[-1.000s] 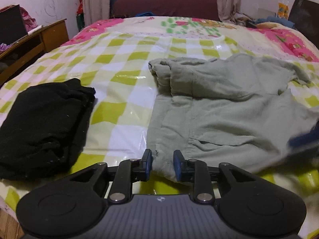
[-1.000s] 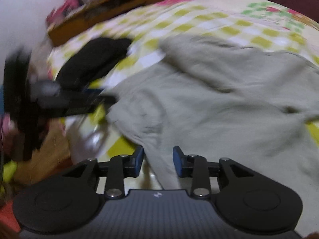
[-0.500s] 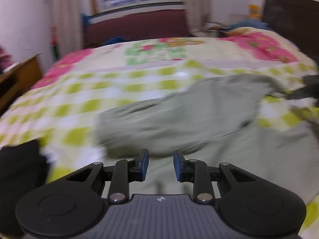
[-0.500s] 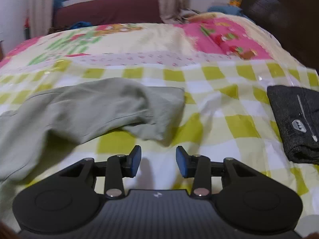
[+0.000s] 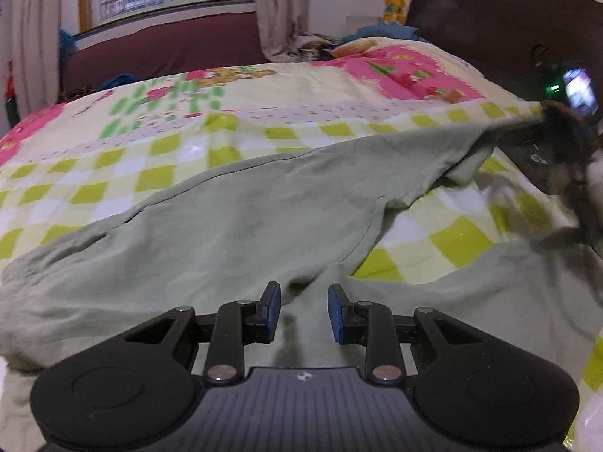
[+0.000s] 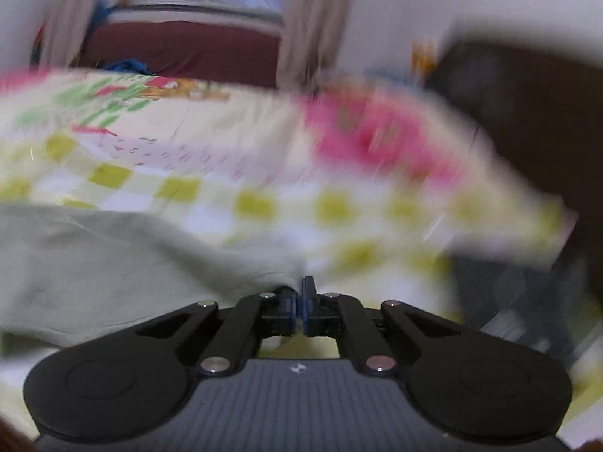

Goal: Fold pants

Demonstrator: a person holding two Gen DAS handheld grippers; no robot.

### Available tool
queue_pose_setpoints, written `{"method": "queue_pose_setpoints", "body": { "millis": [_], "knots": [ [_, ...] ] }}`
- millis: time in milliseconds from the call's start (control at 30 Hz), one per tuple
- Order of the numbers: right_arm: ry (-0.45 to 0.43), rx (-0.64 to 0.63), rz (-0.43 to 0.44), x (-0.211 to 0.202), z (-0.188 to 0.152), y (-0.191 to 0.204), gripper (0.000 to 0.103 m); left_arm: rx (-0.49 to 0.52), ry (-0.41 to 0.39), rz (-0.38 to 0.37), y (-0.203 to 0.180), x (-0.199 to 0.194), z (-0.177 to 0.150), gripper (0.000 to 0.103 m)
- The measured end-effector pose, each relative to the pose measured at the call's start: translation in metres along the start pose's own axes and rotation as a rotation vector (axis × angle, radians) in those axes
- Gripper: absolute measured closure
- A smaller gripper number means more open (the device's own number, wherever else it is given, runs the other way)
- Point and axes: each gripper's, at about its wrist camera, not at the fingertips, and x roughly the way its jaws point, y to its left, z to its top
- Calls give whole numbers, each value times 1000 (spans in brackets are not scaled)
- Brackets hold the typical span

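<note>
Pants (image 5: 233,226) pinched in right fingers (image 6: 300,301); left fingers (image 5: 303,312) apart, empty.

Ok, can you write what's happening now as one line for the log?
step: fold pants | right hand-held gripper: shut on pants leg end | left hand-held gripper: open over pants | bed: checked cover

Pants (image 5: 233,226): plain pale sage green. Bed cover (image 5: 181,150): yellow-green and white checks near side; cream band with green and pink prints farther back; pink patches. Left tool (image 5: 303,310): black body, blue pads. Headboard (image 5: 501,26): dark brown. Curtains (image 5: 280,7): beige.
</note>
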Motion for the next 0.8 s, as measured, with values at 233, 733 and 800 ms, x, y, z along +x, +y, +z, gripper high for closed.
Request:
{"method": "queue_pose_setpoints", "body": {
  "millis": [233, 733, 800],
  "knots": [
    [46, -322, -180, 2, -56, 3, 68, 44, 48, -31, -19, 16, -13, 60],
    [179, -19, -31, 32, -75, 0, 67, 83, 73, -15, -29, 22, -9, 58],
    [194, -31, -27, 35, -69, -3, 100, 101, 74, -16, -32, 22, -8, 58]
  ]
}}
